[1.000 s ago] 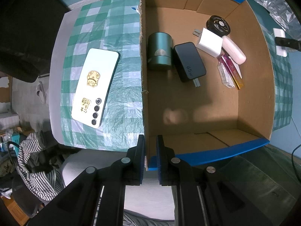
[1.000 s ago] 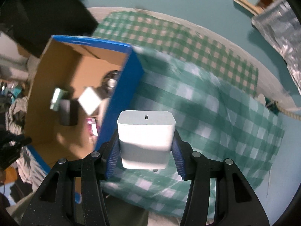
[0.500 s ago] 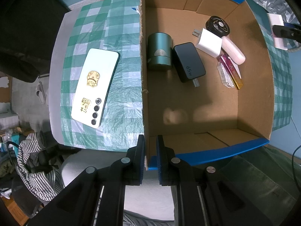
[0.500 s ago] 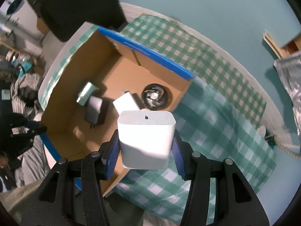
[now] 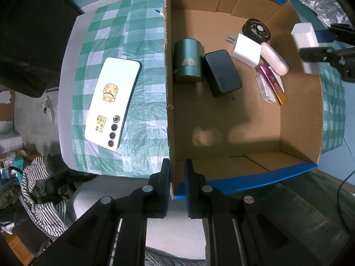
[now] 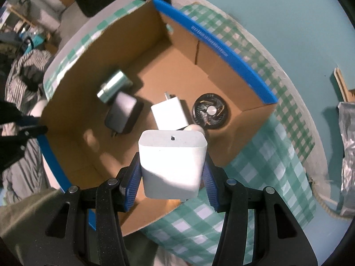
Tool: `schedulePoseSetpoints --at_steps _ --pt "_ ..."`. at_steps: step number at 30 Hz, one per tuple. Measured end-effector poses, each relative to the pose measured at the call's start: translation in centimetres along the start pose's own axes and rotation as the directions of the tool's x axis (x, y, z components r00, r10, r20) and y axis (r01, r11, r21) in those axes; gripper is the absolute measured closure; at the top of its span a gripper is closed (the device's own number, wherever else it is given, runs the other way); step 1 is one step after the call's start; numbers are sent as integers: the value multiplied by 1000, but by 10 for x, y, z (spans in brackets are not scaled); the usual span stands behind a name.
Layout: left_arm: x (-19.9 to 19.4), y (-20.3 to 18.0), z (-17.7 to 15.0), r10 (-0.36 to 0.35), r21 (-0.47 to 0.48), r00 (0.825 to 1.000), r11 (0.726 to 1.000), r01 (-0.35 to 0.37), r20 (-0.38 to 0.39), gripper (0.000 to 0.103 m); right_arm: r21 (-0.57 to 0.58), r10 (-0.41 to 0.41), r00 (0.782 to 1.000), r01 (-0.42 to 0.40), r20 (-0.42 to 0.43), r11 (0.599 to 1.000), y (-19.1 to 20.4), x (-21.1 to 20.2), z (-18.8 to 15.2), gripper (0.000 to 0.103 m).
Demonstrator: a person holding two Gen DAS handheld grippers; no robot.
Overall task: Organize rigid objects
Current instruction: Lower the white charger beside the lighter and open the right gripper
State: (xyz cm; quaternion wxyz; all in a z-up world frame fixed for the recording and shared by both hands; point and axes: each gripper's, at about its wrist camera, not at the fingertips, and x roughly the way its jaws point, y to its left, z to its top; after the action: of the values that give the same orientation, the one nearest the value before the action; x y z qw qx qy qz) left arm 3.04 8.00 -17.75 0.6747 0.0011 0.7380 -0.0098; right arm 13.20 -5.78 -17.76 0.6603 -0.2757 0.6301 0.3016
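phone (image 5: 112,103) left of box (image 5: 297,119); chargers (image 5: 223,73) inside box

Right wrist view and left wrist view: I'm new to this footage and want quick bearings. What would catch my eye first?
The white block, clamped in the right gripper above the open cardboard box, dominates the right wrist view. Inside the box lie a green cylinder, a black 65W charger and a white plug adapter. The left gripper pinches the box's near corner, and a white phone lies outside on the checked cloth.
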Motion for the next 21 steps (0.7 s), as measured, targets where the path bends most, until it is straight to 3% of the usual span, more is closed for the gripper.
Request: schedulePoseSetpoints --at_steps 17,21 --pt "-1 -1 -1 2 3 1000 1000 -2 4 92 0 -11 1000 11 -3 1000 -1 0 -10 51" --pt "0 0 -1 5 4 1000 1000 -5 4 91 23 -13 1000 12 17 1000 0 -5 -15 40"
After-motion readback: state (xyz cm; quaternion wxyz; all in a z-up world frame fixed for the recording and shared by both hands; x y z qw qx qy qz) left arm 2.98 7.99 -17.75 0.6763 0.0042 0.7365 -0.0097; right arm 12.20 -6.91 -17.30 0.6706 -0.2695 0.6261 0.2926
